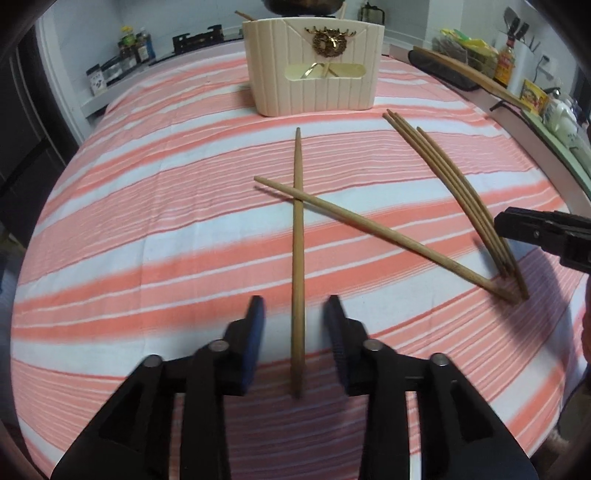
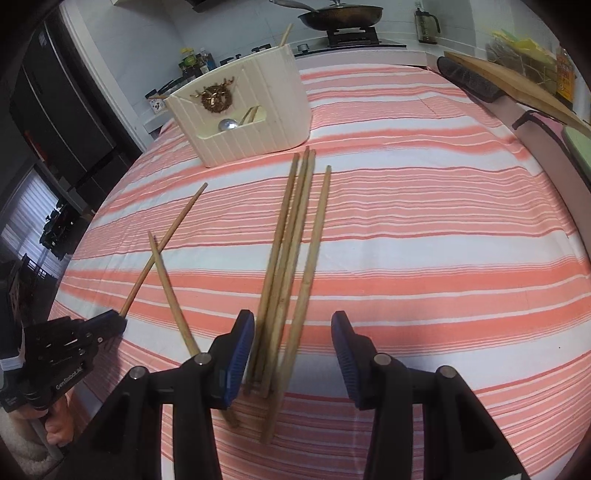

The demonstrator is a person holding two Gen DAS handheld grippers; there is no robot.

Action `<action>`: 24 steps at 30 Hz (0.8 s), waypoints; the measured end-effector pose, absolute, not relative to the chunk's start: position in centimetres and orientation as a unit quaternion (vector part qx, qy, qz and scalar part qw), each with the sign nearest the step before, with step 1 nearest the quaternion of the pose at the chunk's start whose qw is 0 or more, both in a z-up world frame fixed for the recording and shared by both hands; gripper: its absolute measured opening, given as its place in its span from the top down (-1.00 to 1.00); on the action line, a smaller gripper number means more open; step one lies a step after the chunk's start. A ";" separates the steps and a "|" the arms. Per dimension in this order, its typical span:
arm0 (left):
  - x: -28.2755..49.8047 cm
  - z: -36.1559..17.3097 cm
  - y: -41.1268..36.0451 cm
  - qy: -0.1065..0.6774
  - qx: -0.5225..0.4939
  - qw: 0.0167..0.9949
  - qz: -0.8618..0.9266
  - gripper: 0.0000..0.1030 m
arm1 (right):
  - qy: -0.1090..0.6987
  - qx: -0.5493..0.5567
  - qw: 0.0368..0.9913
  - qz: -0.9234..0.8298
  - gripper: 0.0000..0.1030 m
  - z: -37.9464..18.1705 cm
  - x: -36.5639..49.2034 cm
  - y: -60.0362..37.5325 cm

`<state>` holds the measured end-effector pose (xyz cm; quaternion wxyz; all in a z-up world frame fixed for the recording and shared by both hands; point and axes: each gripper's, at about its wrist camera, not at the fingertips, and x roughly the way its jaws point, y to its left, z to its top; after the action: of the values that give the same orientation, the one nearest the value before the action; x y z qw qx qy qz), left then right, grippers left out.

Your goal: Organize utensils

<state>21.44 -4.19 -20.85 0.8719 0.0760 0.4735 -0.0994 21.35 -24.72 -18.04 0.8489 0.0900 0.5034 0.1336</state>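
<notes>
I am looking down along my left hand-held gripper [image 1: 295, 310], and its jaws are standing partly apart with a single chopstick [image 1: 297, 236] lying between them; the blue pads [image 1: 256, 332] are not touching the wood on either side. That chopstick is running from 6 o'clock up toward 12 o'clock in the left wrist view, and a second chopstick [image 1: 373, 229] is crossing over it, slanting from about 10 o'clock down to 4 o'clock. Both are resting on the striped cloth [image 1: 147, 229], pink and white, that is covering the counter.

At 3 o'clock in the same view, a bundle of four chopsticks [image 1: 454, 188] is fanning out, their lower ends meeting the end of the slanting stick. The tip of my right hand-held gripper [image 1: 535, 232] is showing just beside that bundle.

From the right wrist view, the right hand-held gripper [image 2: 293, 332] is also sitting partly open, straddling the near ends of the four chopsticks [image 2: 295, 258]. The left pad [image 2: 240, 354] is looking very close to the outermost stick, but I cannot tell whether it is touching; the right pad is well clear.

The cream utensil holder [image 1: 314, 66] is standing upright at 12 o'clock in the left view, with a gold ornament [image 1: 330, 40] on its front and a window cut below it. Through that window the right wrist view is showing a metal spoon bowl [image 2: 228, 124]. A chopstick end [image 2: 286, 34] is sticking up out of the holder. Beyond the counter, a pan [image 2: 340, 16] is sitting on a stove.
</notes>
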 end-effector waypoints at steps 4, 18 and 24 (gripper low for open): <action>22.8 -21.0 -4.7 0.469 0.073 0.871 -0.125 0.44 | 0.506 0.022 0.835 0.214 0.14 -17.0 20.8 -20.0; 21.2 -21.0 -0.2 0.469 -0.003 0.882 -0.055 0.90 | 0.474 -0.047 0.863 0.171 0.87 -15.4 20.4 -16.8; 21.6 -21.0 -0.8 0.459 0.004 0.886 -0.061 0.62 | 0.447 -0.021 0.894 0.035 0.87 -13.8 18.1 -25.7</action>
<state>21.61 -0.75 -21.00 0.8864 0.0045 0.4588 -0.0611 18.13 -25.66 -13.82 0.8936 -0.0211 0.4469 0.0350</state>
